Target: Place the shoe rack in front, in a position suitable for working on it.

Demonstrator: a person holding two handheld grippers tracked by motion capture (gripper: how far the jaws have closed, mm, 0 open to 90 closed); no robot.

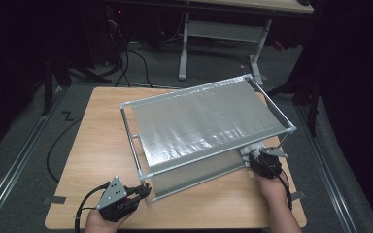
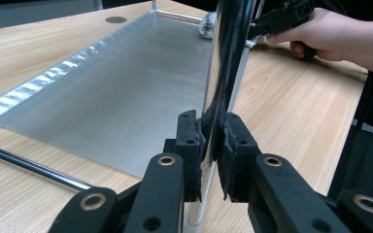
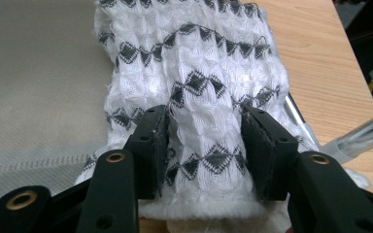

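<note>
Wooden tabletop (image 1: 92, 145) carried a metal rack (image 1: 209, 121). Left claw (image 2: 212, 145) clenched on the rack's near corner post (image 2: 223, 73). Right claw (image 3: 201, 145) grasped a white patterned cloth (image 3: 189, 63) at the lower shelf's (image 2: 116, 92) right end.

A dim lab or workshop: a wooden table (image 1: 97, 145) stands on grey carpet between floor rails (image 1: 14, 170), with loose cables (image 1: 126, 63) and an adjustable desk's frame (image 1: 223, 34) at the far side.

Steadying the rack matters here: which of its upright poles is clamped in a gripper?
The front-left corner pole, pinched by the left gripper; the other poles stand free.
</note>
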